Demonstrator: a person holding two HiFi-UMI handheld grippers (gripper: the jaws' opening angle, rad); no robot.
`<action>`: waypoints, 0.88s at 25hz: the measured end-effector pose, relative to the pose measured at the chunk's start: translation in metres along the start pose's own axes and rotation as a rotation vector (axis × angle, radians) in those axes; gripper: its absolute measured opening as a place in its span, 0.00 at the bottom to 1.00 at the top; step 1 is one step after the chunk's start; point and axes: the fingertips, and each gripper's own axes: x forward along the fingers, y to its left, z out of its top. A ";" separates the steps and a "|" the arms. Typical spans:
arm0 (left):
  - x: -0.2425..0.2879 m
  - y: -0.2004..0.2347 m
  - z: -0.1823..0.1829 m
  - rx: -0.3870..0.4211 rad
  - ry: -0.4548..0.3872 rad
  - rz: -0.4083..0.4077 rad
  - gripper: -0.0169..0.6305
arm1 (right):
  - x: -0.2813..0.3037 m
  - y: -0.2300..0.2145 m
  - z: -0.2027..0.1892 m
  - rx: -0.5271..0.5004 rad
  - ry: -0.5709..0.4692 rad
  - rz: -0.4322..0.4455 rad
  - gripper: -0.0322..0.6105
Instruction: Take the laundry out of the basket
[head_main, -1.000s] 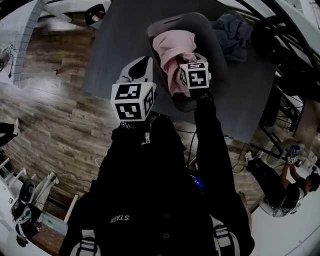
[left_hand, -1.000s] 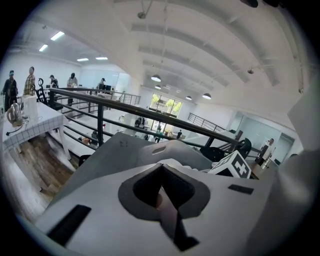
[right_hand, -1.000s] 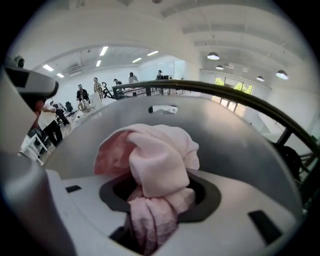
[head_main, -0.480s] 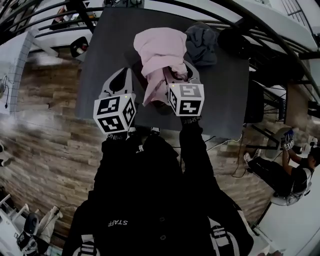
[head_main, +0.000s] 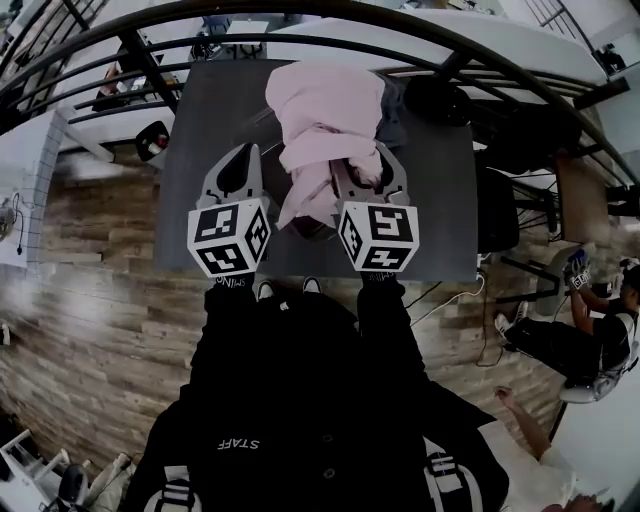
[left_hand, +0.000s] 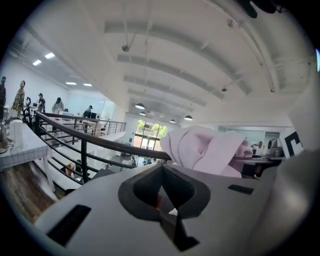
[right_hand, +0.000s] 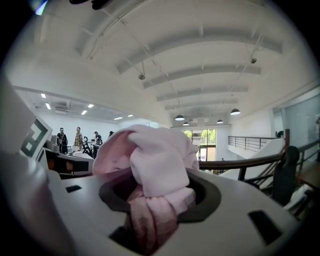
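Note:
A pink garment (head_main: 325, 115) hangs bunched from my right gripper (head_main: 364, 166), which is shut on it above the dark grey table (head_main: 205, 110). In the right gripper view the pink garment (right_hand: 152, 175) fills the space between the jaws and spills over them. My left gripper (head_main: 247, 152) is held level beside it on the left, apart from the cloth, jaws together with nothing in them. The left gripper view shows the pink garment (left_hand: 207, 150) just beyond the jaws. The cloth hides the basket. A dark grey garment (head_main: 395, 100) lies behind the pink one.
Black railing bars (head_main: 120, 50) curve along the table's far side. Wood flooring (head_main: 90, 260) lies left of the table. A person sits on the floor (head_main: 590, 345) at the far right, with cables near the table's right corner.
The right gripper has lifted the pink garment up off the basket and held it higher. The left gripper has come level with the right one. The basket has gone out of sight behind the cloth.

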 end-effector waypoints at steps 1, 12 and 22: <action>-0.001 -0.003 0.004 0.006 -0.012 -0.007 0.03 | -0.006 -0.001 0.006 0.000 -0.021 -0.010 0.40; -0.006 -0.040 0.064 0.108 -0.149 -0.066 0.03 | -0.045 -0.021 0.062 -0.008 -0.188 -0.094 0.40; -0.003 -0.059 0.086 0.149 -0.199 -0.094 0.03 | -0.057 -0.032 0.088 -0.023 -0.257 -0.136 0.40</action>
